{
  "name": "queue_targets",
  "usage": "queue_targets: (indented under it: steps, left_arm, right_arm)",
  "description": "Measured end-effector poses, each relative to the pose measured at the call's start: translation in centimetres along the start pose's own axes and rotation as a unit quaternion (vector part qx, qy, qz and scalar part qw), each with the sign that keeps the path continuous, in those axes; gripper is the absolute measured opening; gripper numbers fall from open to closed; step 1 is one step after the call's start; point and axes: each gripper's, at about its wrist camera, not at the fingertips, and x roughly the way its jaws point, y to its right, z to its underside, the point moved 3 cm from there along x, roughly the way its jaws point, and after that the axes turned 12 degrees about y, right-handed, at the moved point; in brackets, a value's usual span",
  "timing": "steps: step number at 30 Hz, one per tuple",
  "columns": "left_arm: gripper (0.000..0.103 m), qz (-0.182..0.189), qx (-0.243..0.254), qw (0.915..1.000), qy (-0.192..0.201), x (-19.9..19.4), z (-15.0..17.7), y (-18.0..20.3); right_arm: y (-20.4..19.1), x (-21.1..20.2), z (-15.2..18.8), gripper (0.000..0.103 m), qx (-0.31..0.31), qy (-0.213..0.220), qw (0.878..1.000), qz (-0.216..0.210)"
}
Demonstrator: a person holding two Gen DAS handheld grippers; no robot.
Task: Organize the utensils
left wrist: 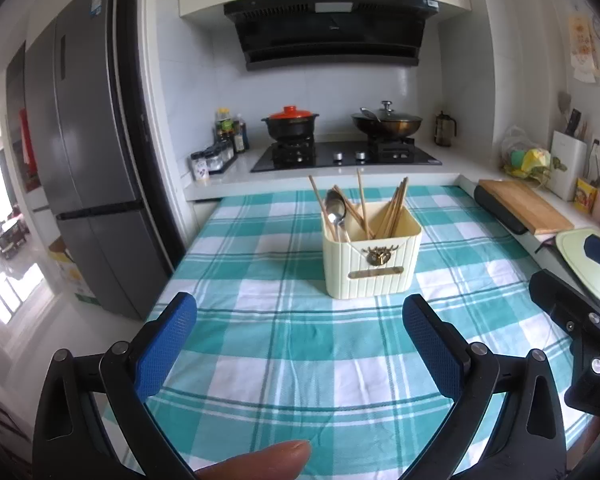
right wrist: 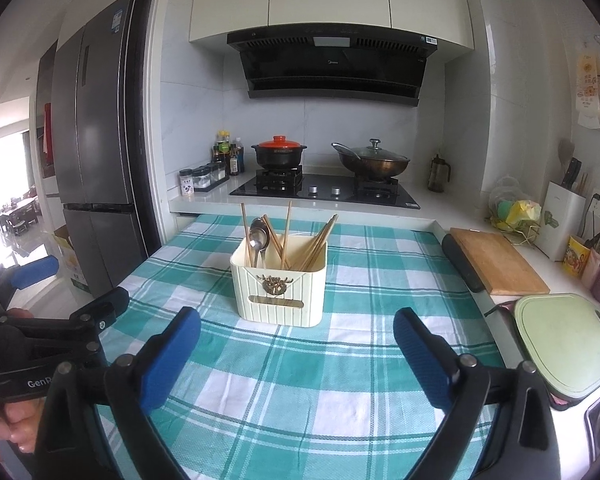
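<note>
**Both tools spread wide, utensils standing in the cream holder**

The cream utensil holder [right wrist: 278,290] stands upright on the bench, on the teal checked cloth [right wrist: 340,380]. Inside the holder stand the wooden chopsticks [right wrist: 318,246], leaning in different directions, and the metal spoons [right wrist: 259,236] at its left side, bowls up.

The right tool [right wrist: 296,354] is in front of the holder and apart from it; its blue pads are spread wide and nothing is between them. The left tool [left wrist: 300,344] is also in front of the holder, spread wide and empty. A fingertip [left wrist: 260,462] shows at the lower edge of the left wrist view.

Behind the holder is the stove [right wrist: 328,192] with a black pot with red lid [right wrist: 279,154] and a wok [right wrist: 374,162]. To the right of the holder lies a wooden cutting board [right wrist: 498,262].
</note>
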Motion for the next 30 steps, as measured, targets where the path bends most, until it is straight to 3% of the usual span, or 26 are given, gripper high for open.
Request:
queue_targets:
  steps: [30]
  left_arm:
    - [0.103,0.007,-0.020,0.9996,-0.018,0.6,0.4,-1.0]
  right_arm:
    - [-1.7,0.0,0.2,0.102,-0.008,-0.014,1.000,-0.022]
